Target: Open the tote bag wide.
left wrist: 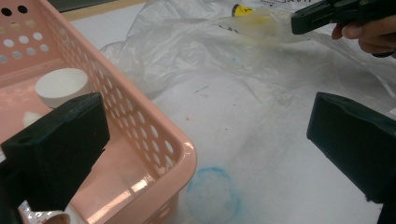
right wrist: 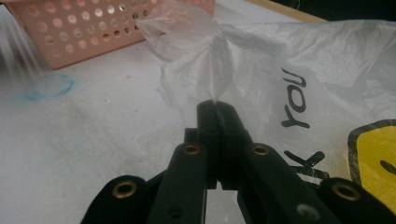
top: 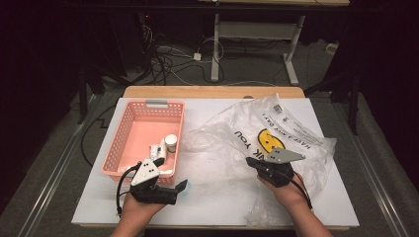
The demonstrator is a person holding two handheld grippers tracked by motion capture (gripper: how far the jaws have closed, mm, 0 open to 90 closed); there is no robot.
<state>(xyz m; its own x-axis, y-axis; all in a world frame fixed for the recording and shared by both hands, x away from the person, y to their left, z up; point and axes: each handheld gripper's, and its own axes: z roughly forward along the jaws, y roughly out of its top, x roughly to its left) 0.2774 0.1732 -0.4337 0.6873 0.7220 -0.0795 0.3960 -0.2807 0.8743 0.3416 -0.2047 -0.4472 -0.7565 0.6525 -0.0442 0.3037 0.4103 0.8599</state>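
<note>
A crumpled clear plastic bag with a yellow smiley and black lettering lies on the right half of the white tabletop. My right gripper is shut on a pinch of the bag's film, which rises to a peak from the closed tips. My left gripper rests near the front edge beside the pink basket. Its jaws stand wide open with the basket's near corner between them, untouched. The right gripper also appears far off, holding the bag.
The perforated pink basket holds a white-capped bottle and small packets. A faint blue ring marks the tabletop by the basket's corner. Cables and table legs lie on the floor beyond the far edge.
</note>
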